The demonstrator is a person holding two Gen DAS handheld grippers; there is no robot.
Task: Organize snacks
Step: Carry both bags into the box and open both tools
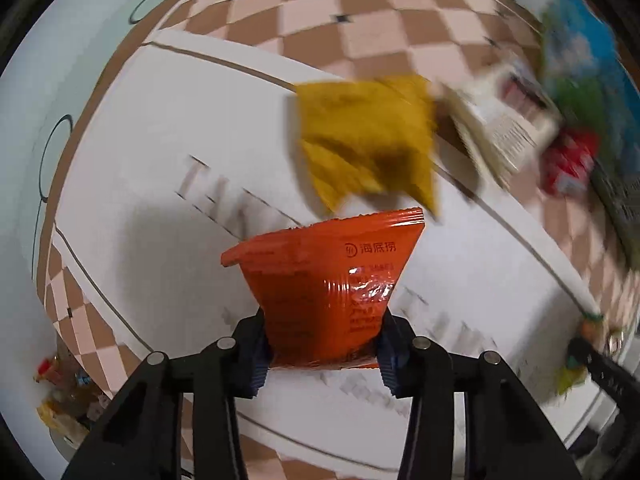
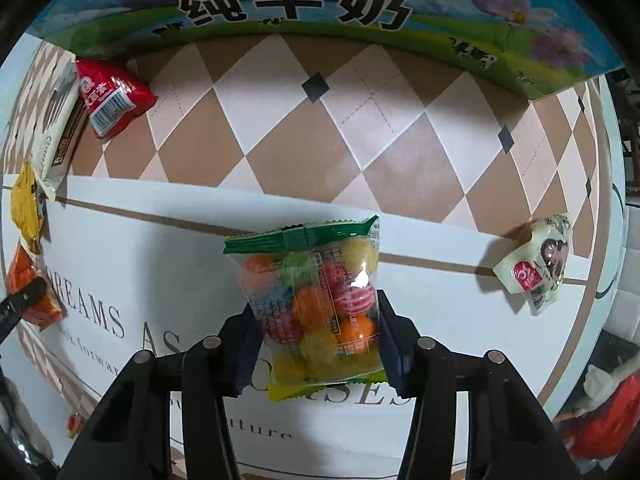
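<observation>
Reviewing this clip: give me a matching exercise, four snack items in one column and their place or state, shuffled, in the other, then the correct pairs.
Items
1. orange packet
2. candy bag
3. red packet
4. cream wrapped snack

Place or state
A. lying against the milk carton
B. clamped in the right hand-held gripper
C. alone at the mat's right edge
D. clamped in the left hand-held gripper

Pairs: 1-D, 2-B, 3-A, 4-C

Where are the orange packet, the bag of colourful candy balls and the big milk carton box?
orange packet point(image 1: 328, 292): left wrist view, middle of its front face.
candy bag point(image 2: 316, 308): right wrist view, on the clear middle part.
milk box point(image 2: 280, 8): right wrist view, on its printed side.
</observation>
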